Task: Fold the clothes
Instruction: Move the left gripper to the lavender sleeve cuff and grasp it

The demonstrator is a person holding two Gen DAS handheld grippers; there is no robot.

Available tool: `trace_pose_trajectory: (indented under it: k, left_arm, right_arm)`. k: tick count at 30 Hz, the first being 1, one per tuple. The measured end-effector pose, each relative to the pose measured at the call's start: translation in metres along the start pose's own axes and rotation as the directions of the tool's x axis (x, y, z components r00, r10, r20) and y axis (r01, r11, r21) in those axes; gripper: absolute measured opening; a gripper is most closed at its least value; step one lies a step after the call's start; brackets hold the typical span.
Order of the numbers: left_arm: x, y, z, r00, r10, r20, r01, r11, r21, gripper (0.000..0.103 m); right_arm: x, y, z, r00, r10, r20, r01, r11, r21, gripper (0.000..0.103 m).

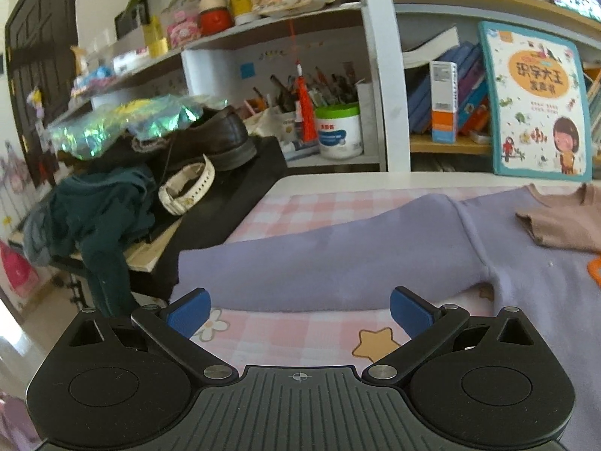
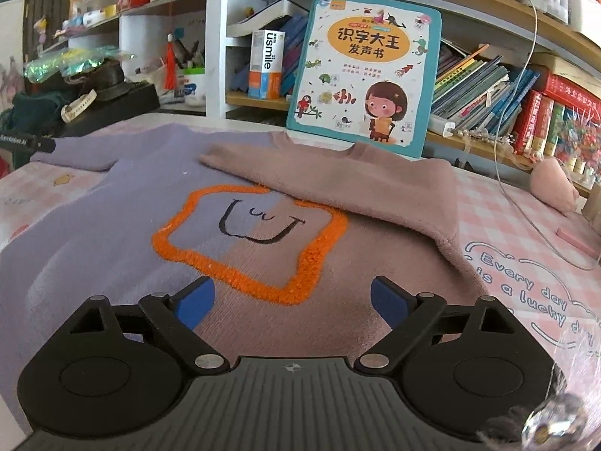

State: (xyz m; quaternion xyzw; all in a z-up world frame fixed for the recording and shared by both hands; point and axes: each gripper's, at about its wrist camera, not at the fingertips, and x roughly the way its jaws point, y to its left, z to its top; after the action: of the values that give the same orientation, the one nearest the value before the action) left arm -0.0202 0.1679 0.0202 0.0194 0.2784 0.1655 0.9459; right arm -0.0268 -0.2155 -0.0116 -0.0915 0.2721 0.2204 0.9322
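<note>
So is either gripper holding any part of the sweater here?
No. Both the left gripper and the right gripper have their jaws wide open with nothing between them; the sweater lies flat on the table, ungripped.

A soft knitted sweater, half lilac and half dusty pink [image 2: 124,233], lies spread flat, front up, on the bench, collar toward the far edge where the shelves stand. On its chest is a fuzzy orange wavy-edged square outline [image 2: 244,244] enclosing a black stitched face with closed eyes and a smile. The pink sleeve [image 2: 338,184] is folded inward across the upper chest, its cuff reaching the lilac half. The lilac sleeve [image 1: 319,263] lies stretched out flat toward the bench's left edge, its cuff reaching that edge.
</note>
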Motion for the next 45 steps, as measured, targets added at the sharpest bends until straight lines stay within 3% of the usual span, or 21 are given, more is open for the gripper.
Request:
trace_pose_trajectory:
  k: [4, 12, 23, 28, 36, 39, 41, 43, 45]
  left_arm:
    - [0.015, 0.009, 0.004, 0.999, -0.028, -0.020, 0.026, 0.998, -0.061, 0.103]
    - [0.037, 0.017, 0.006, 0.999, -0.032, -0.025, 0.029, 0.996, -0.088, 0.103]
    - [0.062, 0.054, 0.007, 0.997, -0.008, -0.071, -0.008, 0.978, -0.209, 0.102]
    - [0.074, 0.084, 0.007, 0.995, -0.016, -0.103, -0.023, 0.930, -0.366, 0.092]
    - [0.092, 0.122, 0.001, 0.991, -0.006, -0.135, -0.065, 0.856, -0.513, 0.091]
    - [0.098, 0.131, -0.004, 0.990, -0.029, -0.136, -0.054, 0.820, -0.569, 0.080]
    - [0.099, 0.136, -0.006, 0.991, -0.030, -0.133, -0.055, 0.803, -0.593, 0.066]
    - [0.095, 0.139, -0.006, 0.992, -0.030, -0.121, -0.050, 0.788, -0.614, 0.059]
    - [0.089, 0.140, -0.006, 0.995, -0.041, -0.092, -0.026, 0.779, -0.626, 0.058]
  right_arm:
    - [0.003, 0.000, 0.000, 1.000, -0.005, -0.018, 0.005, 1.000, 0.000, 0.090]
    - [0.006, 0.002, 0.000, 0.999, -0.021, -0.036, 0.021, 1.000, -0.014, 0.092]
    - [0.009, -0.003, 0.002, 0.999, -0.005, -0.048, 0.005, 1.000, 0.010, 0.093]
    - [0.009, -0.004, 0.002, 0.999, -0.001, -0.049, 0.001, 1.000, 0.015, 0.093]
    - [0.009, -0.005, 0.001, 0.999, 0.004, -0.050, -0.003, 1.000, 0.020, 0.094]
    - [0.009, -0.005, 0.001, 0.999, 0.005, -0.051, -0.004, 1.000, 0.021, 0.094]
    - [0.009, -0.004, 0.001, 0.999, 0.001, -0.051, 0.000, 1.000, 0.019, 0.095]
    - [0.009, -0.003, 0.001, 0.999, -0.004, -0.050, 0.005, 1.000, 0.015, 0.095]
    - [0.009, -0.003, 0.001, 0.999, -0.005, -0.050, 0.006, 1.000, 0.014, 0.095]
